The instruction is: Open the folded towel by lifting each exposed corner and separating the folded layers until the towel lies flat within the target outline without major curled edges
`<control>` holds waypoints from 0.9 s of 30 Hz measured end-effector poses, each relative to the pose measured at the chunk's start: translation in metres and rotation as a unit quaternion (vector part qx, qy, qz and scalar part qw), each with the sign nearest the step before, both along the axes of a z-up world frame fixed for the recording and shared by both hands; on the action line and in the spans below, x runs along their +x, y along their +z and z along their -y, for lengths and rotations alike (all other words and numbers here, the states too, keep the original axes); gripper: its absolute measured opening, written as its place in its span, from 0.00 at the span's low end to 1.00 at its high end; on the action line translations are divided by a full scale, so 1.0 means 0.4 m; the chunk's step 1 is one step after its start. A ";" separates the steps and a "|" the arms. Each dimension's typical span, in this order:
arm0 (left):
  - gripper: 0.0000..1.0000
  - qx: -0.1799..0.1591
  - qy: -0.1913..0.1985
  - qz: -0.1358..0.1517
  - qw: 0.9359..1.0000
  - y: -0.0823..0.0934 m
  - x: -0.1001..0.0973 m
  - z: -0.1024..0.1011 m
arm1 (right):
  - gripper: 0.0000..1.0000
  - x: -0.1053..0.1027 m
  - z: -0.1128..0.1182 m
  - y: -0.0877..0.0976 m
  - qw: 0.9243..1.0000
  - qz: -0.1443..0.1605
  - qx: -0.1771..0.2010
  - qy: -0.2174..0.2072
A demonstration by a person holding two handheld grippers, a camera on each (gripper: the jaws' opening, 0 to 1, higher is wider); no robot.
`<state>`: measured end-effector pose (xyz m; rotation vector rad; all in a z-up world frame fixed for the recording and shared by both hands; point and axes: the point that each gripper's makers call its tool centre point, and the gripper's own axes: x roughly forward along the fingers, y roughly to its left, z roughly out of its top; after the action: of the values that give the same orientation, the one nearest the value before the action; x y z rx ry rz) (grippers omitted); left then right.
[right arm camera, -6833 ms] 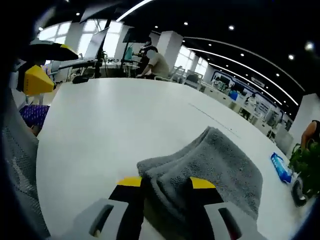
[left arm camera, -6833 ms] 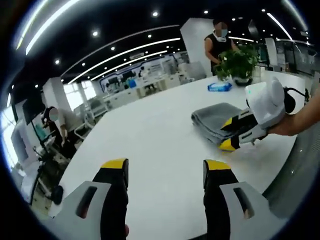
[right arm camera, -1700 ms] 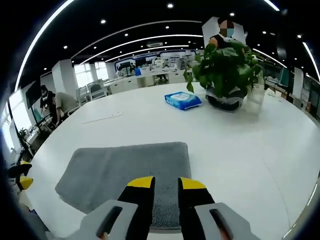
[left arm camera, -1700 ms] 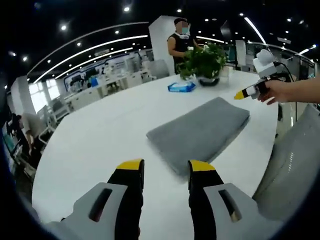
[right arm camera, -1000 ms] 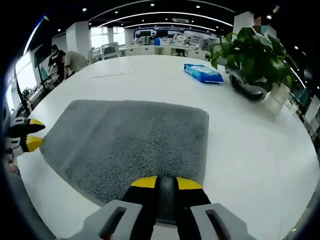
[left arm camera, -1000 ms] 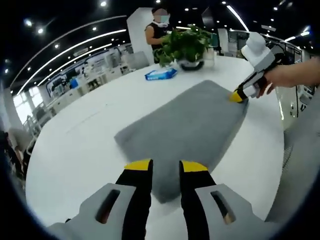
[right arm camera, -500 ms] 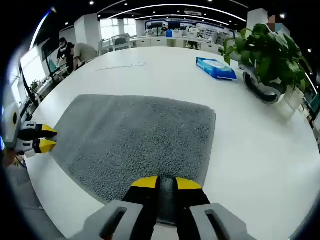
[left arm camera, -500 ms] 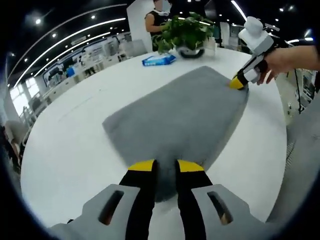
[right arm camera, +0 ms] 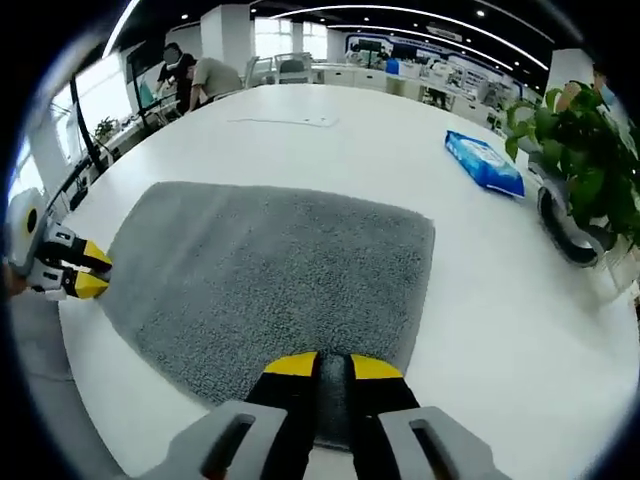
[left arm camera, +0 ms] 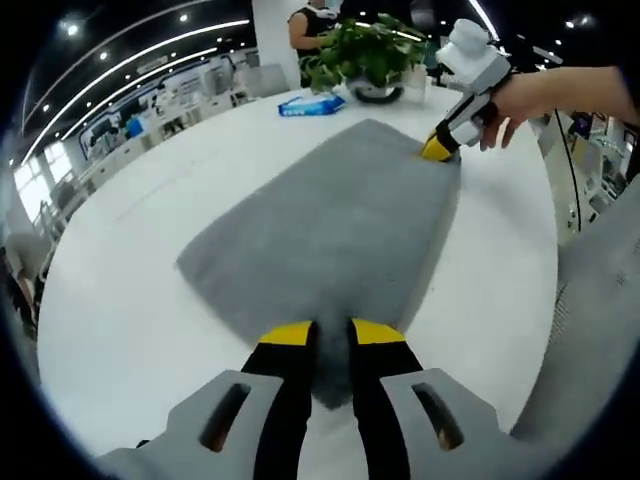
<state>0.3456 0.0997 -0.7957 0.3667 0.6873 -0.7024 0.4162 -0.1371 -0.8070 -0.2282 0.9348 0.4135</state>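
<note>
Two near corners of the grey towel (right arm camera: 270,280) on the white table (right arm camera: 500,300) are pinched, by left gripper (left arm camera: 320,335) and right gripper (right arm camera: 320,365); we judge a fold remains.

Bare white counter (right arm camera: 300,150) is seen all round the gray towel (right arm camera: 270,280), so open passage is left on the far and side edges. Obstacles are kept to the far end, well apart from the towel: potted plant (right arm camera: 585,150) w/ blue packet (right arm camera: 484,162) near it. Near corners are taken up by left tongs (left arm camera: 319,333) and right tongs (right arm camera: 321,366).
</note>
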 end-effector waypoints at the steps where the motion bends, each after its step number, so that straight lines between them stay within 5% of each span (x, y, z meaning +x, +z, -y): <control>1: 0.13 0.003 0.000 -0.002 1.000 0.000 -0.002 0.000 | 0.07 0.011 -0.005 0.000 1.000 0.000 0.000 0.008; 17: 0.13 -0.003 0.009 -0.052 0.999 -0.004 -0.063 0.006 | 0.06 0.111 -0.074 -0.002 0.996 -0.021 -0.027 0.086; 27: 0.13 -0.006 -0.007 -0.059 0.998 -0.005 -0.096 0.025 | 0.06 0.154 -0.114 -0.002 0.990 -0.033 -0.048 0.129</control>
<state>0.3073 0.0895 -0.7975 0.3208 0.7924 -0.7445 0.4777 -0.0916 -0.8079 -0.4275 0.9957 0.6182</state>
